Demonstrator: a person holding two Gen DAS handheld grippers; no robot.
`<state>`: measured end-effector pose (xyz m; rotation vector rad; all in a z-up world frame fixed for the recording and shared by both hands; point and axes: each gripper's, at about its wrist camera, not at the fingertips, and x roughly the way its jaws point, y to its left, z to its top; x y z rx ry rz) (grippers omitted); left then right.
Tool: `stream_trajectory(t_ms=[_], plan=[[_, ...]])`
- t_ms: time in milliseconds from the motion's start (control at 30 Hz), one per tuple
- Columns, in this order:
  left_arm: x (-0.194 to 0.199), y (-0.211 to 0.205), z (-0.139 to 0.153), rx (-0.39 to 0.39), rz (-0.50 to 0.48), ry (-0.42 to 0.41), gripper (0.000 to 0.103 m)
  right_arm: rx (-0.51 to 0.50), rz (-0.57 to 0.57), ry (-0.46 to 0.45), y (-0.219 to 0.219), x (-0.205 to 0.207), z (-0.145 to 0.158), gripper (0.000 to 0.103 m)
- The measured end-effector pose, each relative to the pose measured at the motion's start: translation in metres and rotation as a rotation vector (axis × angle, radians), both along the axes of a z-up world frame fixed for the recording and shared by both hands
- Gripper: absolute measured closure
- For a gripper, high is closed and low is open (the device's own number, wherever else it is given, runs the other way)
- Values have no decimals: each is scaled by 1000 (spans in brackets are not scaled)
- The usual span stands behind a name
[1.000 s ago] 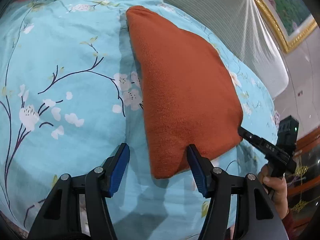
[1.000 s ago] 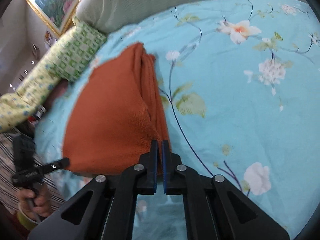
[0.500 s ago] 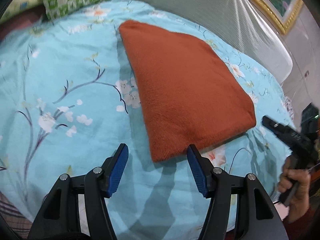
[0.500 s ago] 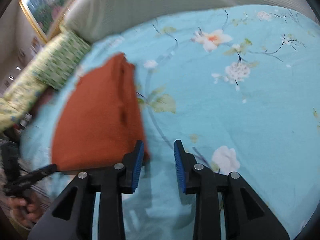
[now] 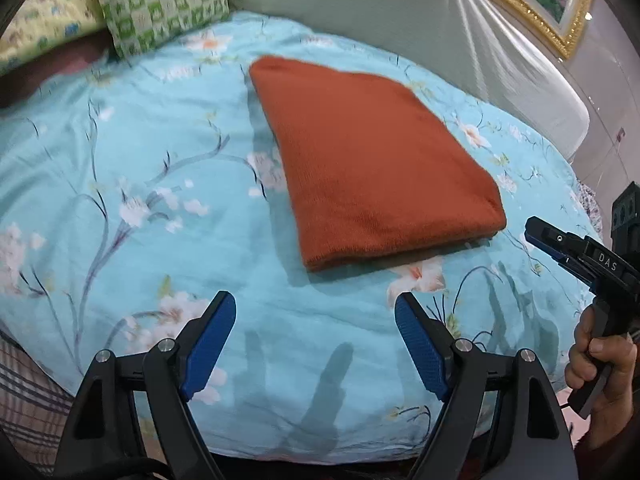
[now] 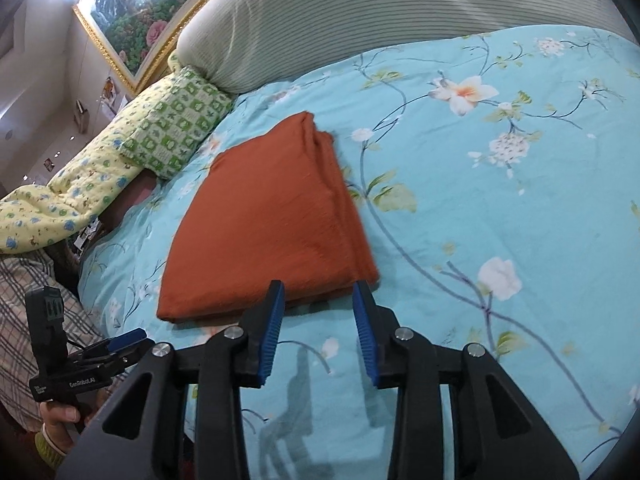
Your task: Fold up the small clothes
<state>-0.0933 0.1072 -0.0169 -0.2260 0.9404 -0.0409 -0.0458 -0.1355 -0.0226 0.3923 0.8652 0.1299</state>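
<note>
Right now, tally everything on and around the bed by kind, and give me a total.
Folded orange garments: 1
Green checked pillows: 1
Yellow floral quilts: 1
Striped grey bolsters: 1
Gold-framed pictures: 1
Handheld grippers, jaws apart and empty: 2, left gripper and right gripper
Total: 7

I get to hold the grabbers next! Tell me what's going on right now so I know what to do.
Left gripper: open, nothing between its blue pads; its jaws have just been opening wider.
Right gripper: open and empty, its jaws just opened too, close by the near edge of the cloth.
The orange knitted garment lies folded into a neat flat rectangle on the blue floral bedsheet, free of both grippers.
Done: this piece looks fully folded and let go.
Left: probably nothing for this one. No other small clothes show in either view.
</note>
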Motion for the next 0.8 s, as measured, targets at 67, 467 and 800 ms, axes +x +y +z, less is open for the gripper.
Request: stream_trajectory(t_ms=[67, 467, 800], plan=[[6, 1, 6, 7, 0, -16, 21, 2, 13, -10, 5, 7, 1, 63], [47, -1, 20, -196, -82, -139, 21, 66, 37, 29, 14, 98, -13, 63], [60, -11, -12, -147, -121, -31, 21, 115, 17, 61, 5, 97, -24, 67]])
